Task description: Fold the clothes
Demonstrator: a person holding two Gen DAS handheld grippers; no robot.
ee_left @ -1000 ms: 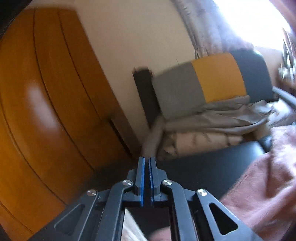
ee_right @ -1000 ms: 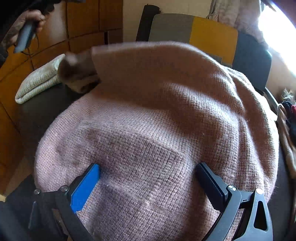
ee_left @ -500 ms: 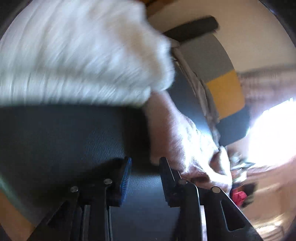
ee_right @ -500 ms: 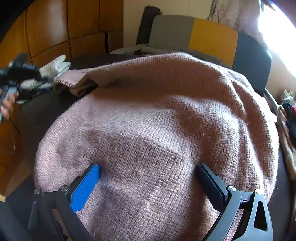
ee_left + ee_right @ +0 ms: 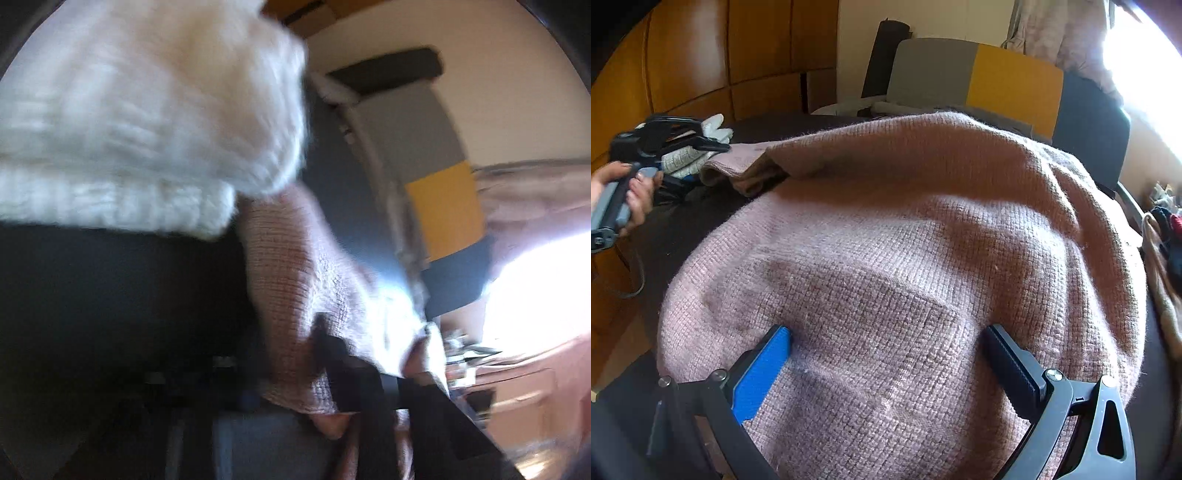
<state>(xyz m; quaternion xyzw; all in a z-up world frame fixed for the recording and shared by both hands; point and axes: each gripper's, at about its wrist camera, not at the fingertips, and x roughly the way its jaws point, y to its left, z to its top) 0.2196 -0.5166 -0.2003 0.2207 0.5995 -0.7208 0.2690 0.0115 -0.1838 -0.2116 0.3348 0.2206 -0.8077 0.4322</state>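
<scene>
A pink knit sweater [image 5: 923,258] lies spread over the dark surface [image 5: 683,229] and fills the right wrist view. My right gripper [image 5: 886,354] is open, its fingers resting on the sweater with knit between them. A folded part of the sweater [image 5: 295,288] shows in the blurred left wrist view, reaching between the jaws of my left gripper [image 5: 291,369], which stand apart. The left gripper also shows in the right wrist view [image 5: 713,146], held by a hand at the sweater's far left end.
A folded white knit garment [image 5: 140,129] lies by the left gripper, also seen in the right wrist view [image 5: 690,155]. A grey, yellow and dark headboard [image 5: 975,81] stands behind. Orange wooden panels [image 5: 683,66] are at left. Loose clothes [image 5: 1167,229] lie at right.
My left gripper swung down from facing the wall, opened, and moved onto the sweater's folded end near the white garment. My right gripper has stayed open on the sweater.
</scene>
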